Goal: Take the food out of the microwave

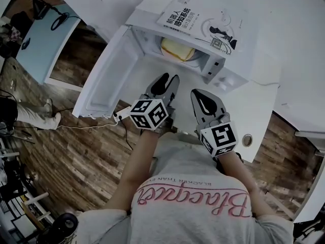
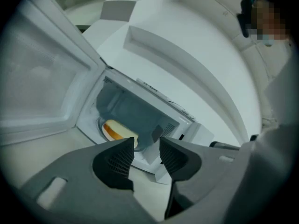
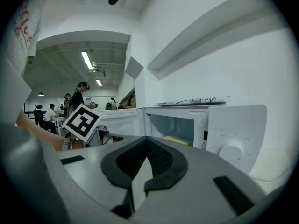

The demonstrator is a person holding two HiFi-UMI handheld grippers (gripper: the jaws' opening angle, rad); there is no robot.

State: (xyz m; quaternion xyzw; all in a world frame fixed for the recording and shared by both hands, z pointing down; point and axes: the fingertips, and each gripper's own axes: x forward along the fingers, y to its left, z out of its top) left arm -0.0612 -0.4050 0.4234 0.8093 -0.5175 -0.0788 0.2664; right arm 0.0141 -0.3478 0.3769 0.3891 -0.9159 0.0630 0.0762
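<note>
On the tabletop [image 1: 264, 105], head view: white microwave [image 1: 223, 72] with its door [image 1: 109, 80] swung wide to the left.
Food, head view: pale yellow food [image 1: 176, 49] sits inside the cavity, near its front.
Book: a book [image 1: 203, 27] lies flat on top of the microwave; the cover has a Chinese title, a black figure and a small code square, too small to read surely.
Grippers, head view: the left gripper [image 1: 169, 78] and right gripper [image 1: 197, 93] are side by side before the opening, both outside it.
Shirt: the shirt [image 1: 193, 202] has pink script seen upside down, roughly "Blacque", with a small line of capitals I cannot read surely.
Left gripper view: jaws apart, nothing between them; the food shows just above the left jaw, deep in the cavity.
Right gripper view: jaws together at the tips, holding nothing.
Panel, right gripper view: a round dial [image 3: 232, 149] and a tiny warning triangle; the print is unreadable.
Background, right gripper view: people [image 3: 77, 97] stand far off.
</note>
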